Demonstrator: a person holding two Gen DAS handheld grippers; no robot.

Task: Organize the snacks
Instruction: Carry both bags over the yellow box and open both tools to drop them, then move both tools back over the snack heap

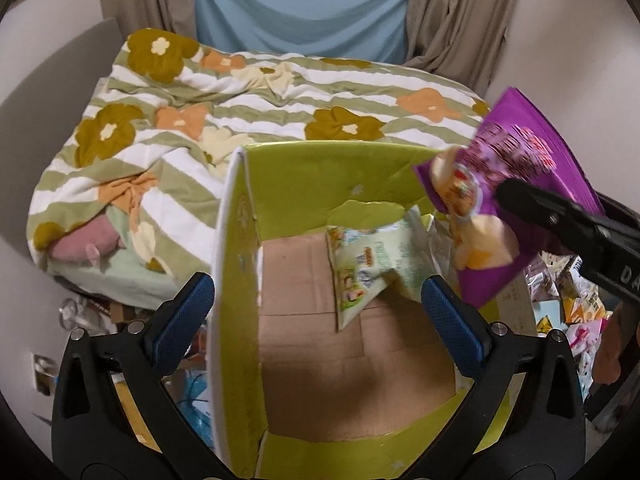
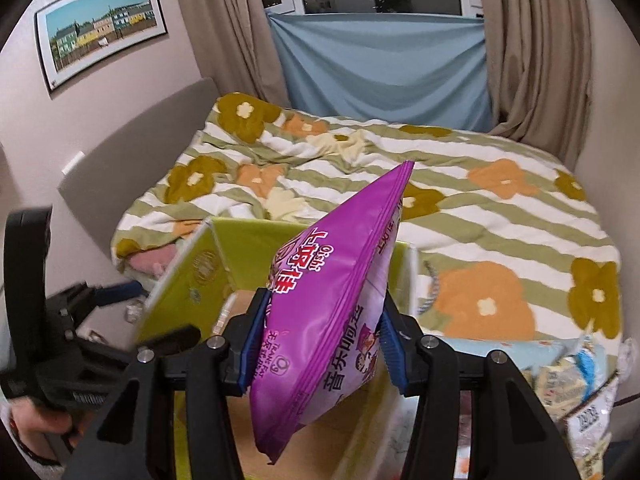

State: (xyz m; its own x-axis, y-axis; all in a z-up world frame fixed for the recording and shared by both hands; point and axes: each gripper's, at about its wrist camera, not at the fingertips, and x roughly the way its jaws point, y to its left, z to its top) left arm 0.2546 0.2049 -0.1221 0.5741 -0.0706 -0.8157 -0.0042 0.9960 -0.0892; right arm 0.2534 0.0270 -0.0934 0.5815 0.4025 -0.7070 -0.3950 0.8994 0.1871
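A: Left wrist view, items?
B: Left gripper (image 1: 318,312), jaws spread wide, nothing between the blue pads (image 1: 182,322); it hangs over an open cardboard box (image 1: 240,264) with yellow-green walls and a brown floor; one pale green snack packet (image 1: 366,268) lies inside, leaning toward the far right corner; a torn flap edge shows on the far wall.

A: Anything else in that view?
B: Purple snack bag (image 1: 516,164) at the box's right rim, blurred, pinched by the right gripper's black finger (image 1: 560,220); loose snack packets (image 1: 560,300) heaped to the right of the box; floral striped quilt (image 1: 248,96) on the bed behind; blue cloth (image 1: 300,4) between beige curtains (image 1: 460,12).

A: Right wrist view?
B: Right gripper (image 2: 320,344), clamped on the purple snack bag (image 2: 332,300), pads pressing both faces; the bag stands on edge, its upper corner tilted away toward the bed, its lower corner hanging above the box (image 2: 188,276); left gripper (image 2: 80,320) at far left, blurred, a hand (image 2: 36,428) below it; framed picture (image 2: 100,28) on the wall; more packets (image 2: 568,376) at lower right.
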